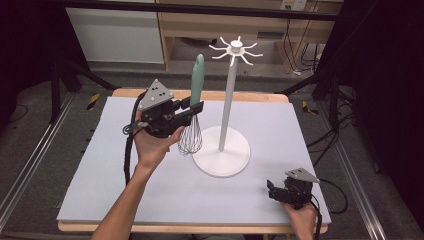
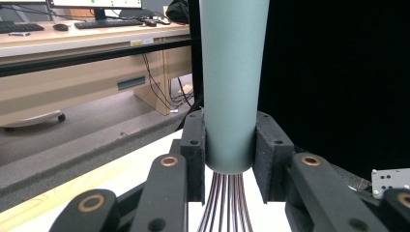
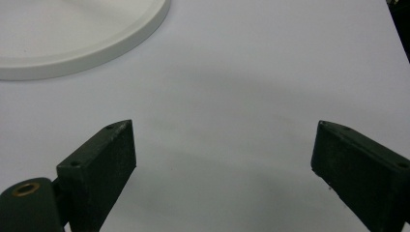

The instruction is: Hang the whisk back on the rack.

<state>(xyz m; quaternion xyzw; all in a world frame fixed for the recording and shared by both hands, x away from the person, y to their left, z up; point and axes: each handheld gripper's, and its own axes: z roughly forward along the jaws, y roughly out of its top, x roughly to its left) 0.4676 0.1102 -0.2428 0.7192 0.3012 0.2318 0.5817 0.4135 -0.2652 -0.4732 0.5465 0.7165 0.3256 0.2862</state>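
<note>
A whisk (image 1: 196,95) with a pale green handle and dark wire loops stands upright, handle up, above the table. My left gripper (image 1: 196,108) is shut on the lower end of that handle (image 2: 232,87), just above the wires (image 2: 225,203). The whisk hangs left of a white hook stand (image 1: 229,95), whose round base (image 1: 221,152) rests on the mat and whose top carries a ring of hooks (image 1: 235,50). My right gripper (image 1: 271,190) rests low at the front right of the table, jaws wide apart over bare mat (image 3: 222,111), nothing between them; the stand's base (image 3: 72,34) shows beyond.
A pale lavender mat (image 1: 125,175) covers the wooden table (image 1: 200,227). Black frame rails and cables (image 1: 330,135) run along both sides. Behind the table stand wooden desks (image 2: 72,87) with keyboards and a dark curtain (image 2: 338,72).
</note>
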